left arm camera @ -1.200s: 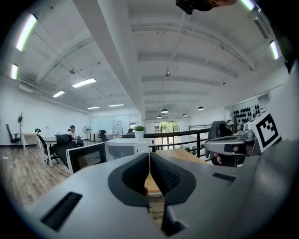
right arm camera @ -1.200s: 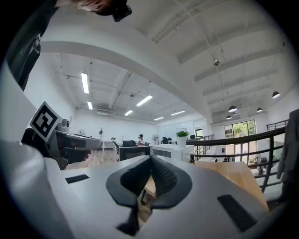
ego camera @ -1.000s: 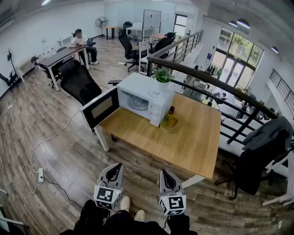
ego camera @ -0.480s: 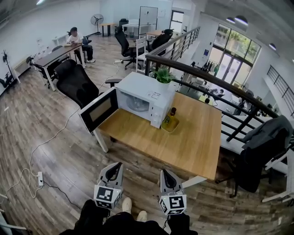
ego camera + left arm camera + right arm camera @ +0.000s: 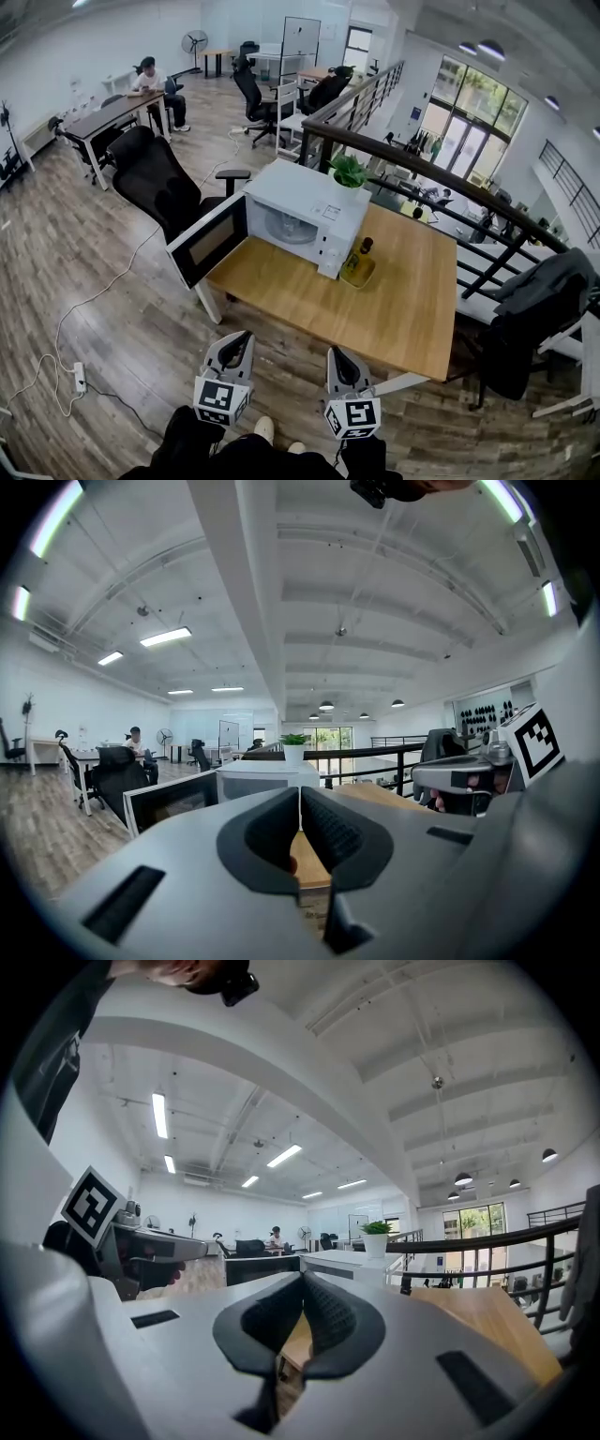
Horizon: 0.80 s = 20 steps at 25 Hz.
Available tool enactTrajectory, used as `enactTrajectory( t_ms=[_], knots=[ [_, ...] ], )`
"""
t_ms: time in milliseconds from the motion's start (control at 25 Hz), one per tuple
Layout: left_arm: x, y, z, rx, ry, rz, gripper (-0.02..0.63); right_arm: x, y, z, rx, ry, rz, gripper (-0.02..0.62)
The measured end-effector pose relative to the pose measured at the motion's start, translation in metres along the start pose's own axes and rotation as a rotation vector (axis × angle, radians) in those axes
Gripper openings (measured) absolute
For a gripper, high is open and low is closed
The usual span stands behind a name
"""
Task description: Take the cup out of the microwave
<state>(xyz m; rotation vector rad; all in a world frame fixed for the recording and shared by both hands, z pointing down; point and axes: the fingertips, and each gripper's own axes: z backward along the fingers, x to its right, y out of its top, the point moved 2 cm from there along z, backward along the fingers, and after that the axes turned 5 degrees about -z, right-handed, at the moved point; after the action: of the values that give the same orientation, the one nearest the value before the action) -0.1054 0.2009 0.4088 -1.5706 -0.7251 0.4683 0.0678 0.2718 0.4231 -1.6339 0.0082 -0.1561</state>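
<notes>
The cup is not making itself out: inside the microwave (image 5: 305,217) only a pale round shape is showing through the open front, too small to tell apart. The microwave is sitting at the far left corner of the wooden table (image 5: 375,305), and its door (image 5: 210,240) is hanging wide open to the left, out past the table's edge. A potted plant (image 5: 349,172) is standing on the microwave's top. Just beside the microwave's right end, a dark bottle (image 5: 364,249) is standing in a small tray (image 5: 357,273).

The left gripper (image 5: 242,339) and the right gripper (image 5: 335,355) are hovering side by side near the table's front edge, well apart from the microwave, both pointing toward it. In the left gripper view the jaws of the left gripper (image 5: 299,803) are standing together with nothing between them; in the right gripper view the jaws of the right gripper (image 5: 302,1297) are likewise pressed together and empty.

A black office chair (image 5: 155,178) is standing left of the table, and a dark railing (image 5: 422,155) is running behind it.
</notes>
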Motion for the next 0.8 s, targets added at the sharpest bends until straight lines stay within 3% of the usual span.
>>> enactTrajectory(
  t_ms=[480,800],
  knots=[
    [-0.072,0.004,-0.007,0.048,0.005,0.007,0.028,-0.047,0.009,-0.058,0.015,0.014,0.040,0.015],
    [-0.097,0.005,-0.019,0.064,0.020,0.018,0.028,-0.051,0.017,-0.086,0.027,0.023,0.058,0.015]
  ],
)
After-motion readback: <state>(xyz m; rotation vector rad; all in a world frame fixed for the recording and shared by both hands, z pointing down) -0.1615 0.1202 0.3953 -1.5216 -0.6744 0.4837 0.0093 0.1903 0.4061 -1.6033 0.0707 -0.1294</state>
